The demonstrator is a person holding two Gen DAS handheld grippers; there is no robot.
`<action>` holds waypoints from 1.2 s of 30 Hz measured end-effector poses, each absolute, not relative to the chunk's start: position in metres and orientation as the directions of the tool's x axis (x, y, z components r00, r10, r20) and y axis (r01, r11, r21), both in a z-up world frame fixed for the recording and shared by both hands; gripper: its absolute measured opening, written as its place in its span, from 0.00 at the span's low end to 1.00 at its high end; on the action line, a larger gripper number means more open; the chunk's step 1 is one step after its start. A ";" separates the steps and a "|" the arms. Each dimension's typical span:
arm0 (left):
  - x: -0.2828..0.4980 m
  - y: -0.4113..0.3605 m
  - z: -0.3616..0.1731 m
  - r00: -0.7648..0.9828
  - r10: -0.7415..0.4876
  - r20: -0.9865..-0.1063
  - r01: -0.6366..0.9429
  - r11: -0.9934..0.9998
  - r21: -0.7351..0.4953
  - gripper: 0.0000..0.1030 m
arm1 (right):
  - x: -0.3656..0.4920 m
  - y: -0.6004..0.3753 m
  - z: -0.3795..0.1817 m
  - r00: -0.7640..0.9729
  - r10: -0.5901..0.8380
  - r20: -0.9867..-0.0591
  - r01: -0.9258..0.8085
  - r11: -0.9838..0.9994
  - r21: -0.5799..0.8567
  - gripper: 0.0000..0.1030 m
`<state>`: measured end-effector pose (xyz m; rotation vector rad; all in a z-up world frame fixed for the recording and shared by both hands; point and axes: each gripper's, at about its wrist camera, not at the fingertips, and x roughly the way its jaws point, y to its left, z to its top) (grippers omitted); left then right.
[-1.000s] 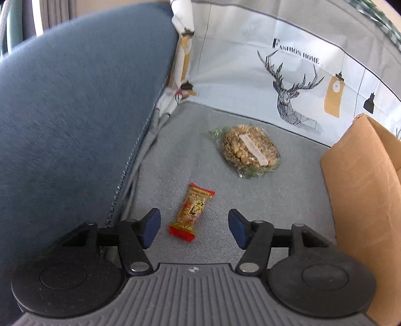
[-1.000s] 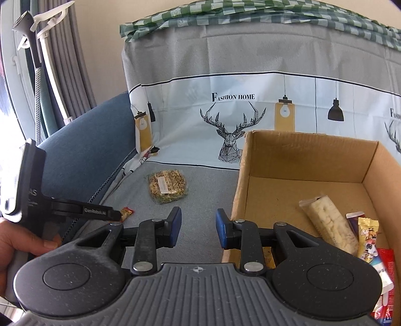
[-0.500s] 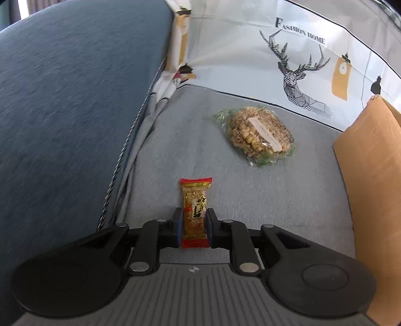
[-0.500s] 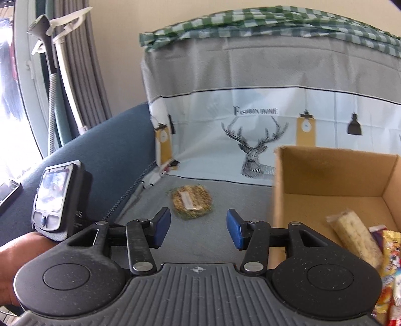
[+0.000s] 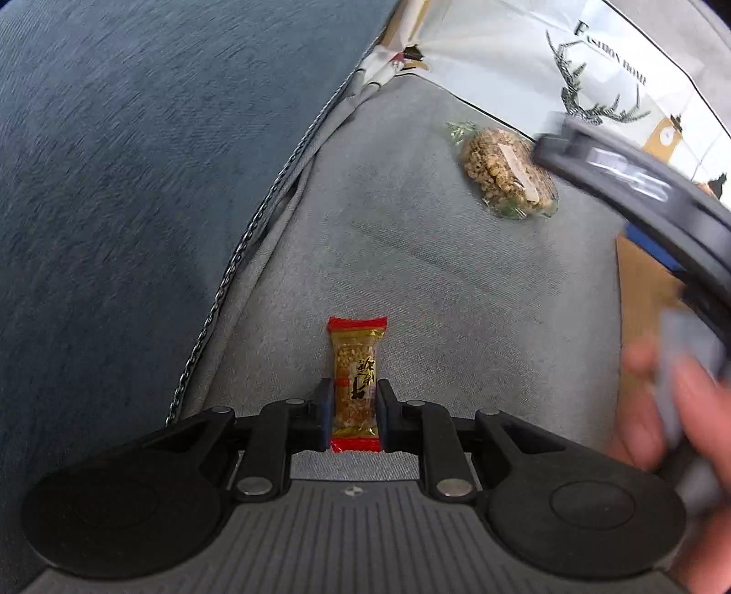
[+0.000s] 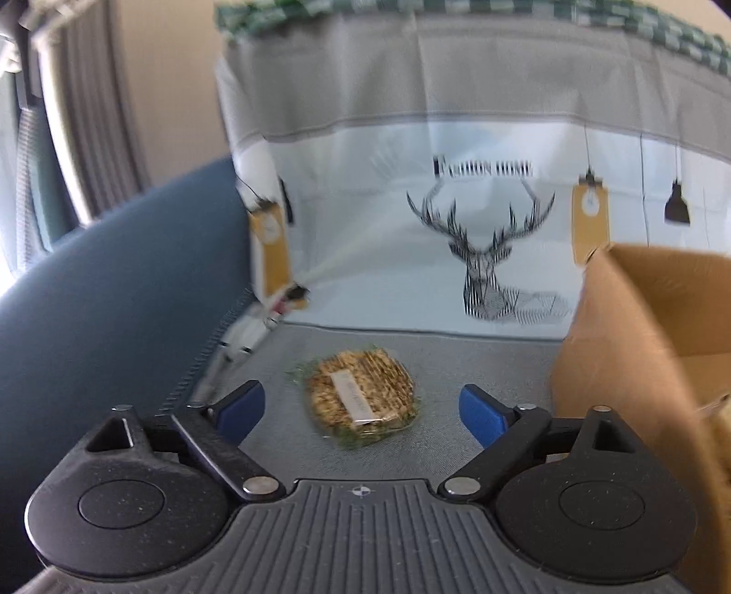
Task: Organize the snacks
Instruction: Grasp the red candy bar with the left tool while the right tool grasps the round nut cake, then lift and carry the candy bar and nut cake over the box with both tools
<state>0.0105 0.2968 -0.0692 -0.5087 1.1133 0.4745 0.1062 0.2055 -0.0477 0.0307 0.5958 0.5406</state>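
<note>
Clamping down with my left gripper (image 5: pixel 354 420), I've got its blue pads pressed on both sides of the small red-and-gold snack bar (image 5: pixel 355 388), which lies lengthwise on the grey seat cover (image 5: pixel 411 274), its far end poking out ahead of the fingers. My right gripper (image 6: pixel 361 409) is spread wide and its jaws have just been opening, with nothing pinched between them; the round puffed-grain cake in clear wrap (image 6: pixel 361 402) lies flat on the cover just beyond and between the two blue fingertips (image 6: pixel 240 409), not touched by either. In the left wrist view that same cake sits far and to the right, and my right hand (image 5: pixel 676 411) and its tool blur in at the right edge. To the left rises the dark blue sofa arm (image 5: pixel 137 160), a zip line running along where it meets the cover. At the far side the cover climbs the backrest, printed with a stag's head (image 6: pixel 484 256), hanging lamps and lettering, and a green checked cloth (image 6: pixel 457 9) lies along the top. The open cardboard box (image 6: pixel 617 329) stands on the right, near the cake. Curtains (image 6: pixel 32 114) hang far left beside a beige wall.
</note>
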 end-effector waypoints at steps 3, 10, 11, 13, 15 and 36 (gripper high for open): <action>0.012 0.296 -0.070 0.362 0.114 -0.925 -0.589 0.797 -0.132 0.19 | 0.128 0.223 -0.065 0.671 0.469 -0.575 -0.468 0.869 0.164 0.93; 0.012 0.294 -0.069 0.357 0.113 -0.927 -0.587 0.799 -0.128 0.20 | 0.157 0.247 -0.088 0.637 0.449 -0.626 -0.456 0.875 0.163 0.96; 0.012 0.294 -0.070 0.356 0.113 -0.928 -0.586 0.800 -0.127 0.20 | 0.160 0.248 -0.090 0.631 0.452 -0.631 -0.454 0.874 0.171 0.96; 0.012 0.294 -0.069 0.356 0.112 -0.928 -0.586 0.800 -0.128 0.20 | 0.164 0.251 -0.095 0.617 0.455 -0.642 -0.454 0.872 0.182 0.96; 0.013 0.294 -0.070 0.357 0.108 -0.928 -0.586 0.799 -0.133 0.20 | 0.167 0.253 -0.099 0.610 0.456 -0.648 -0.454 0.871 0.185 0.96; 0.008 0.298 -0.069 0.364 0.103 -0.926 -0.614 0.774 -0.155 0.19 | 0.112 0.203 -0.040 0.647 0.508 -0.568 -0.546 0.829 0.119 0.78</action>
